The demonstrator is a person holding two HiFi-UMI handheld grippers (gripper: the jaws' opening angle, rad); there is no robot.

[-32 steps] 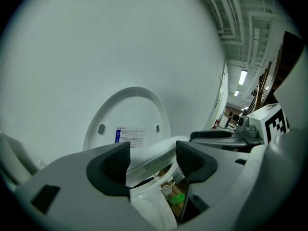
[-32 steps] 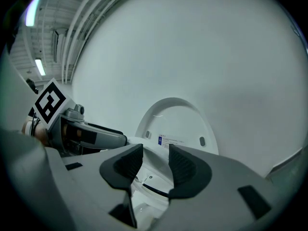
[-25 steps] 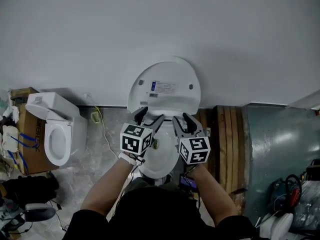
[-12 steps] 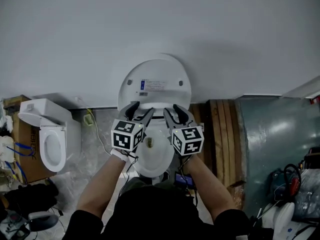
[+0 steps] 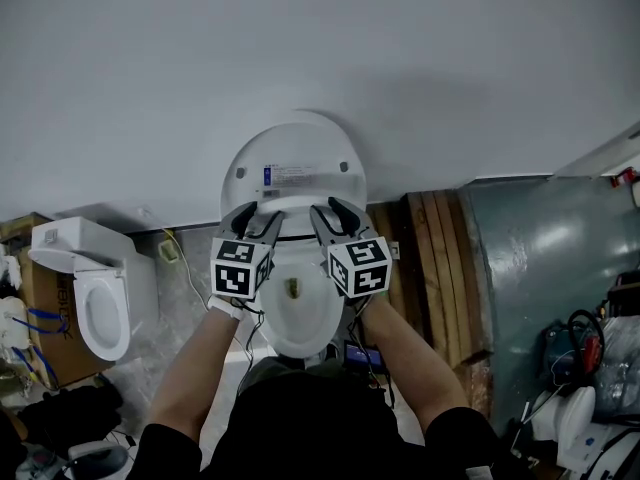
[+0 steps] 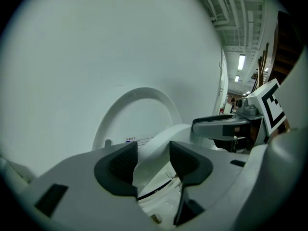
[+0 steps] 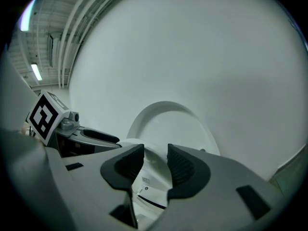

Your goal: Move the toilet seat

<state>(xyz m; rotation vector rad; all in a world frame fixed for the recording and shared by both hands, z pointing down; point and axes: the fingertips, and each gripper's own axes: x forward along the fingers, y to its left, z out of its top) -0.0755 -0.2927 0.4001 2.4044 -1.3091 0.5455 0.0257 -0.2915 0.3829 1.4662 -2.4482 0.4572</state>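
A: Toilet seat (image 5: pixel 291 207) first. Where to log it?

B: Lifted off the bowl (image 5: pixel 300 318), tilted up, just in front of the lid (image 5: pixel 293 153). Mark the lid upright, leaning back on the wall (image 5: pixel 320 48), with a label (image 5: pixel 290 175) on the side facing out.

A: And for the left gripper (image 6: pixel 153 154)?

B: Clenched on the seat's rim, left side. Just been closing, with the rim between the pads (image 6: pixel 120 163) and pressed from both sides.

A: Same for the right gripper (image 7: pixel 155 157)?

B: Yes, grasping the rim too, right side, one pad on each face of it. Put the two down as side by side, apart, with a stretch of white rim between them. Both pointing toward the wall and tipped a little downward.

A: Anything inside the bowl?

B: Small brownish bit (image 5: pixel 293 288) low in it. Too small to name, so leave it at that.

A: Surroundings, quick.

B: Second toilet (image 5: pixel 85 293) on the floor well off to the left, lid up. Wooden planks (image 5: pixel 435 268) lying just right of the main one. Forearms (image 5: pixel 200 368) reaching in from the bottom edge, one behind each gripper.
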